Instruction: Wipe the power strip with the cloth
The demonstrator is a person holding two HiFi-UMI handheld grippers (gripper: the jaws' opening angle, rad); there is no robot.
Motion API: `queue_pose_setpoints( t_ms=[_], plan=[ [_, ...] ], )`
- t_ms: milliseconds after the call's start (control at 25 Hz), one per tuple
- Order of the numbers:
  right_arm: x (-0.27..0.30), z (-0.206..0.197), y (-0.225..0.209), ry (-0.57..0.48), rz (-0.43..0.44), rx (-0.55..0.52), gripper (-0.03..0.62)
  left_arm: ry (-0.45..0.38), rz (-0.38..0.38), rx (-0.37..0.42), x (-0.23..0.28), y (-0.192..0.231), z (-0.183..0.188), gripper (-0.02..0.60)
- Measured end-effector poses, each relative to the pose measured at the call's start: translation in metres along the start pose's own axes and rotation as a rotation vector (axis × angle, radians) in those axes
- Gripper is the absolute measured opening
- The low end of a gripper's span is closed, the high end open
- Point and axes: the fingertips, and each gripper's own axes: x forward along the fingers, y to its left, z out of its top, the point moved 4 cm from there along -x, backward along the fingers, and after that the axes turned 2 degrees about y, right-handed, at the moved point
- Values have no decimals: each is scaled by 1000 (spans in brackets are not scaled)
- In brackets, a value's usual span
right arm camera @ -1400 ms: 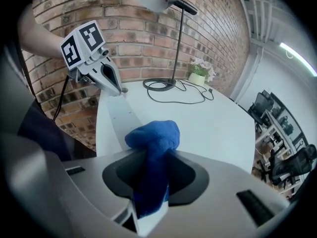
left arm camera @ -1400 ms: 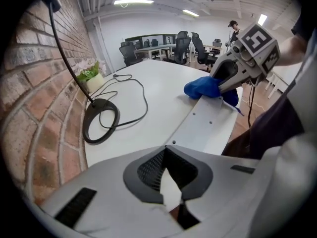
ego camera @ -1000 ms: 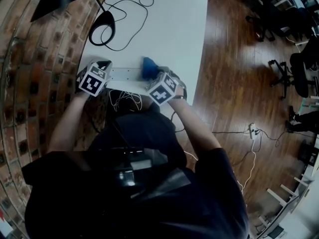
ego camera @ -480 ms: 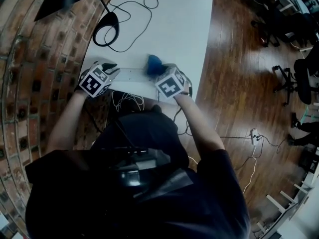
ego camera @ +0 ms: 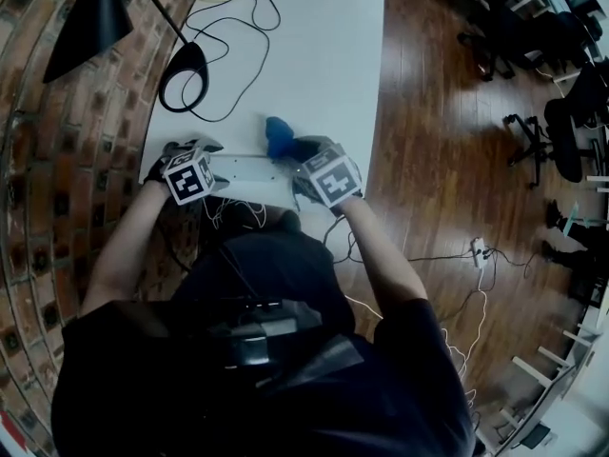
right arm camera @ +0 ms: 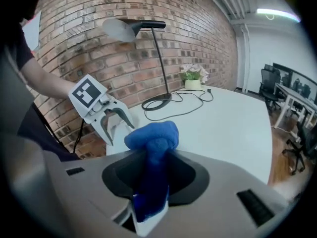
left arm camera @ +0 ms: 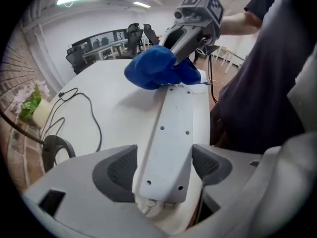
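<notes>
A white power strip (ego camera: 249,168) lies along the near edge of the white table (ego camera: 324,55). My left gripper (ego camera: 214,163) stands over its left end. In the left gripper view its jaws have just been opening and now sit wide on either side of the strip (left arm camera: 171,133), with a small gap at each pad, so my left gripper (left arm camera: 163,167) is open. My right gripper (ego camera: 295,152) is shut on a blue cloth (ego camera: 279,136), which bunches over the strip's right end (left arm camera: 156,68). In the right gripper view the cloth (right arm camera: 151,138) is pinched between the pads of the right gripper (right arm camera: 153,175).
A black desk lamp (ego camera: 81,27) has its round base (ego camera: 186,65) and a looped black cable (ego camera: 238,27) on the table's far left. A small potted plant (right arm camera: 193,76) stands at the far end. A brick wall runs on the left; office chairs (ego camera: 561,131) stand on the wooden floor at the right.
My left gripper has tipped down over the strip's left end and its jaws have spread. My right gripper still holds the cloth and has shifted slightly.
</notes>
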Motion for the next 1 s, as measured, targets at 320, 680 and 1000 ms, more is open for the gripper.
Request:
queue_pose_setpoints(
  t_ms=[320, 680, 1000],
  plan=[
    [11, 18, 23, -24, 55, -108, 127, -110, 216, 72, 8, 16, 3, 297],
    [9, 20, -5, 2, -145, -164, 129, -176, 536, 130, -9, 41, 17, 98],
    [5, -10, -22, 104, -106, -117, 249, -280, 451, -194, -41, 63, -10, 167]
  ],
)
